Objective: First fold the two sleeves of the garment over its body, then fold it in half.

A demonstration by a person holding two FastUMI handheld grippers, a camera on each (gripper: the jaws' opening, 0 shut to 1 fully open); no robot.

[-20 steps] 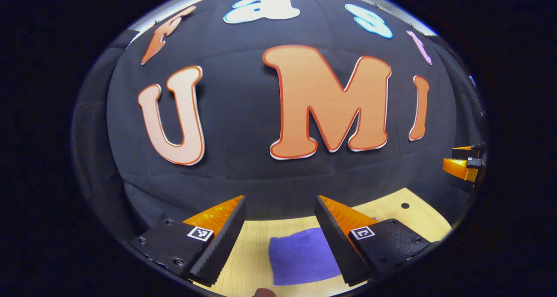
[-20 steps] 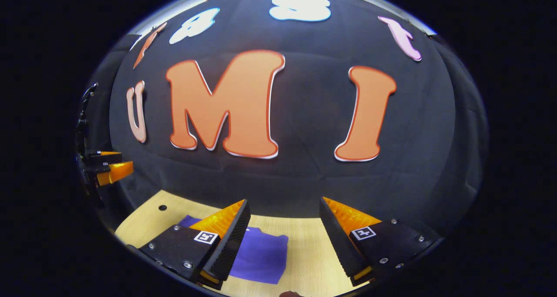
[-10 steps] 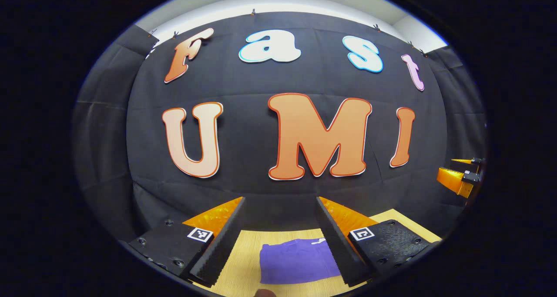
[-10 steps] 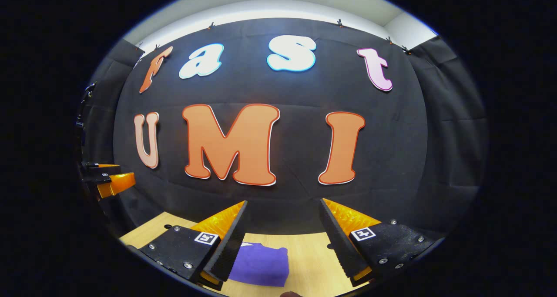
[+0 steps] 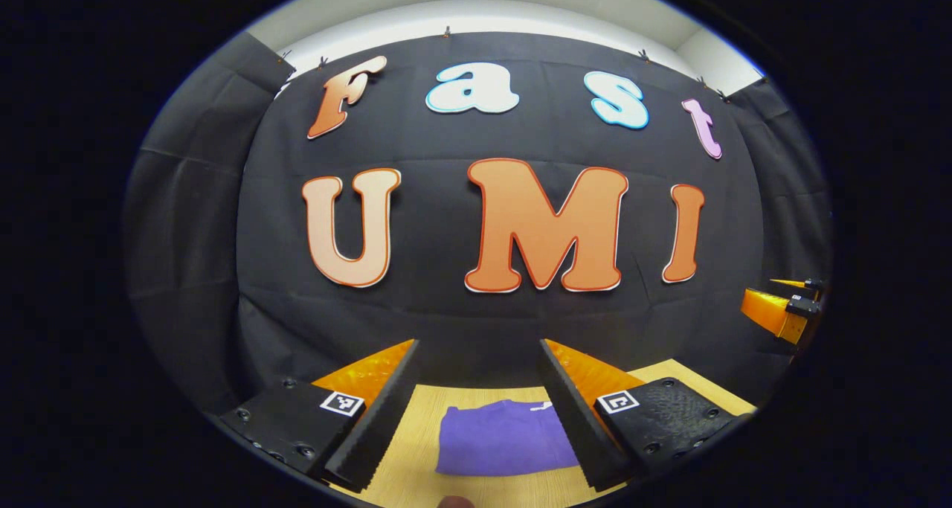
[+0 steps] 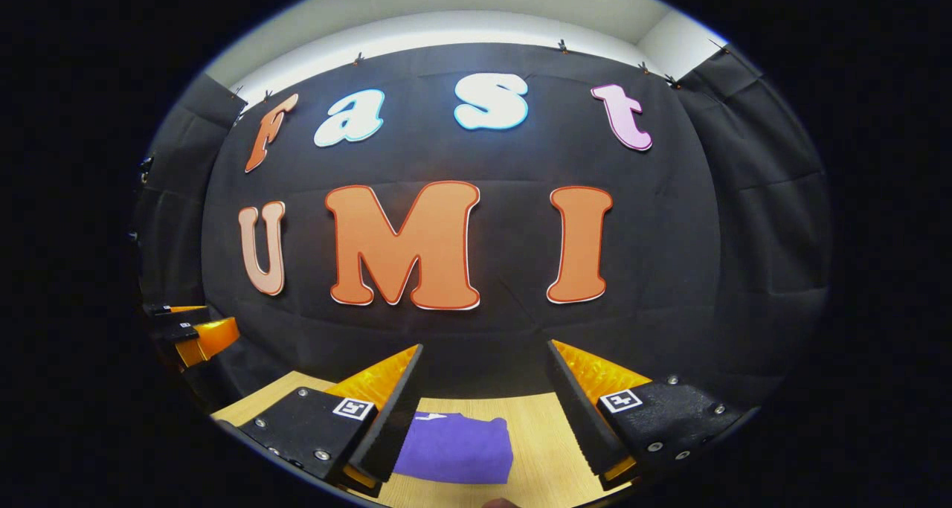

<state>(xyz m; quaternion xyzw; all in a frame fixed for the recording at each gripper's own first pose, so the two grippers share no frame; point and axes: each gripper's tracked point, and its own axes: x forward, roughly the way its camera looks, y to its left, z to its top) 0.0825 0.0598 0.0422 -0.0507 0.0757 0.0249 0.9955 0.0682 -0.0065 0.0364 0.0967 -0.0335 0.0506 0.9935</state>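
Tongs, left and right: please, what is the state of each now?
Left tongs: open, holding nothing.
Right tongs: open, holding nothing.

Your left hand-held gripper [image 5: 476, 411] is held level, pointing forward, fingers spread wide with nothing between them. Your right hand-held gripper [image 6: 483, 411] sits the same way, fingers wide apart and empty, the two held side by side.

Matt cloth garment [image 5: 506, 441], wood-grain table [image 5: 416, 448]
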